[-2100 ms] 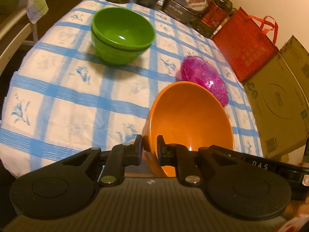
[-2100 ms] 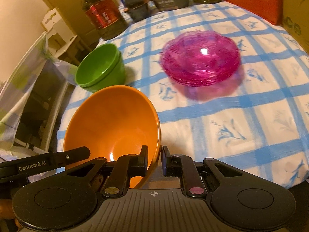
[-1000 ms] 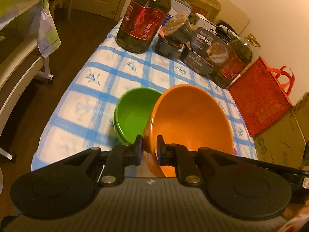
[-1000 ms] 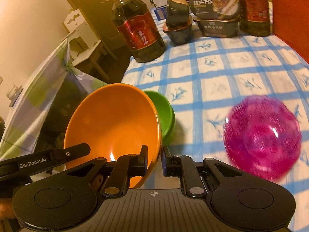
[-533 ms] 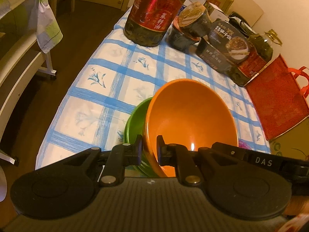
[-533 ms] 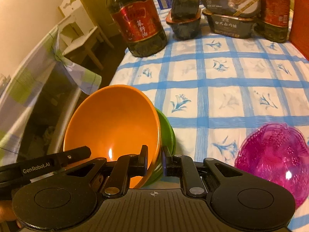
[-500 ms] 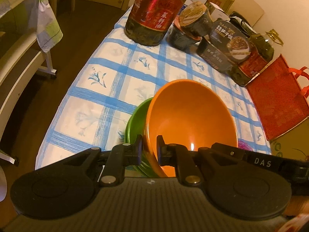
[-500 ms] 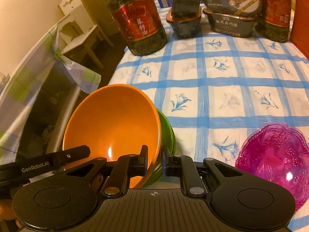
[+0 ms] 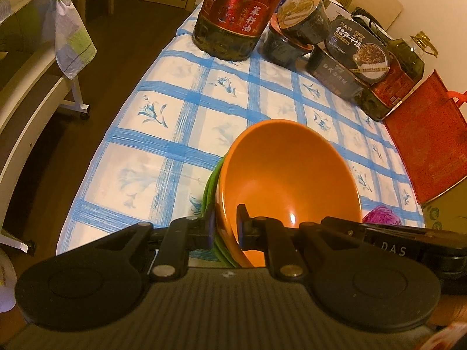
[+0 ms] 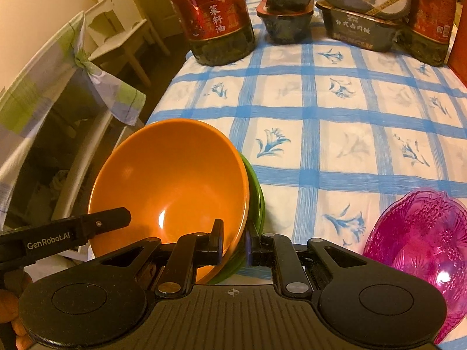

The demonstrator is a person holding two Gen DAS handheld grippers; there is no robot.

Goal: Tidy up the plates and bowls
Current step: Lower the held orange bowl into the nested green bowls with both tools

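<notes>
An orange bowl [image 9: 287, 172] sits tilted inside the stacked green bowls [image 9: 210, 186] near the table's front edge. My left gripper [image 9: 224, 229] is shut on the orange bowl's left rim. My right gripper [image 10: 233, 243] is shut on its right rim; the orange bowl [image 10: 172, 183] and a sliver of the green bowls [image 10: 256, 198] show there too. The green bowls are mostly hidden under the orange one. A stack of pink glass dishes [image 10: 420, 242] lies on the cloth to the right, and its edge shows in the left wrist view [image 9: 382, 218].
The blue-checked tablecloth [image 10: 335, 134] covers the table. Oil bottles [image 9: 239, 14] and dark food tubs [image 10: 359, 11] stand along the far edge. A red bag [image 9: 429, 145] stands at the right. A white shelf with a checked cloth [image 10: 87, 87] stands left of the table.
Both grippers have carried the orange bowl from the front right over to the green bowls and lowered it into them. It sits deeper now than half a second ago.
</notes>
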